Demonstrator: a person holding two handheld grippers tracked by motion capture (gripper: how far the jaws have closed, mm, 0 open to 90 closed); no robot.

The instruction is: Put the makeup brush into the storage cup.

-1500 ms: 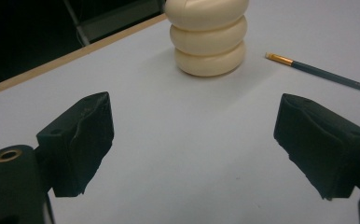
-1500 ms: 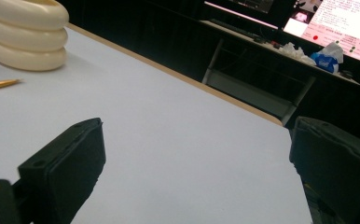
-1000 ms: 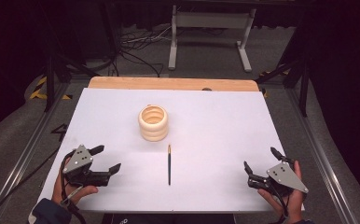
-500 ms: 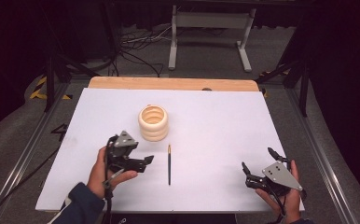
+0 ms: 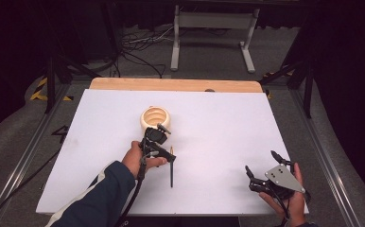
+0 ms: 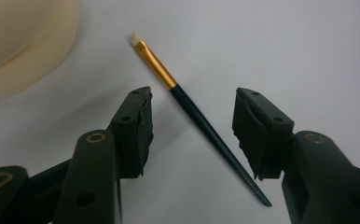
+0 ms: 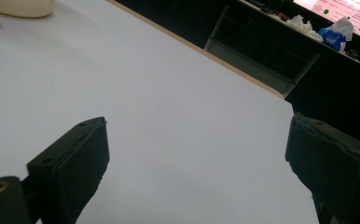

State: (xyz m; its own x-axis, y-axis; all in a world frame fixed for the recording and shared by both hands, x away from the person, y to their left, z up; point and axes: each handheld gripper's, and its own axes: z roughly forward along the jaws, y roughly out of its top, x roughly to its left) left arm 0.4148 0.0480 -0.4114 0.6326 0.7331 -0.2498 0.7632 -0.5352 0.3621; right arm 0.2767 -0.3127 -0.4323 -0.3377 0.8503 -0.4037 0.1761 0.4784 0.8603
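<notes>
The left gripper (image 5: 164,142) hangs over the brush (image 5: 171,168) near the table's (image 5: 218,118) middle, jaws spread wide — in its own view the brush (image 6: 201,122) lies flat between them, untouched, bristles toward the cream ring stack (image 6: 24,42). That stack (image 5: 155,118) sits just beyond. The right gripper (image 5: 261,171) rests at the near right corner — jaws also wide, holding nothing.

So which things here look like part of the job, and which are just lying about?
Likely in play:
- paintbrush, lying flat between the open jaws of the left gripper
- cream ribbed holder, next to it

Just about:
- right gripper, open, hovering apart near the table's corner
- floor cables
- metal stand
</notes>
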